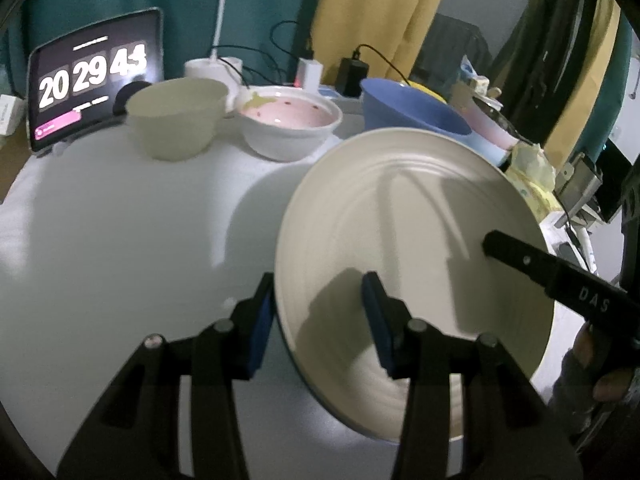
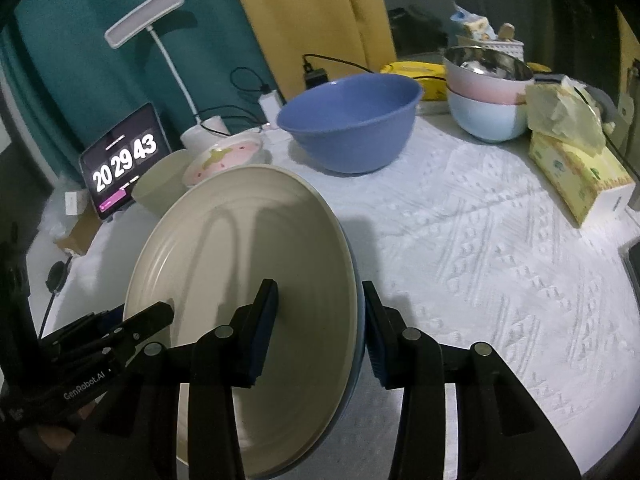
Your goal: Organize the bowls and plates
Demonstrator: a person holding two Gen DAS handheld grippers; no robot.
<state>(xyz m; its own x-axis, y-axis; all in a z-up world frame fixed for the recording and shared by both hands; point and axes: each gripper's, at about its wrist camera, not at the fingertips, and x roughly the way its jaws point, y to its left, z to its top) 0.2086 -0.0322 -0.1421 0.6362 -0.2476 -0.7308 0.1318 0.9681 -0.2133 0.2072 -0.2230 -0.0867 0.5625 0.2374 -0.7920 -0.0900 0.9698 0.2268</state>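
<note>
A large cream plate [image 1: 400, 208] with a blue underside hangs tilted above the white tablecloth [image 2: 480, 260], casting a shadow on it. My left gripper [image 1: 320, 284] is shut on its left rim, one finger under the edge and one on the inner face. In the right wrist view the same plate [image 2: 240, 220] has my right gripper [image 2: 320, 288] shut on its right rim. Each gripper shows in the other's view: the right one's finger [image 1: 520, 260], the left one's finger [image 2: 152, 316]. Behind stand a cream bowl [image 1: 176, 120], a pink-lined bowl [image 1: 288, 120] and a blue bowl [image 2: 348, 120].
Stacked pastel bowls topped by a steel bowl [image 2: 488, 96] stand at the back right, beside a yellow tissue box [image 2: 576, 168]. A tablet showing a clock [image 1: 92, 76], a white desk lamp [image 2: 144, 16] and chargers with cables line the back edge. A hand [image 1: 600, 380] holds the right gripper.
</note>
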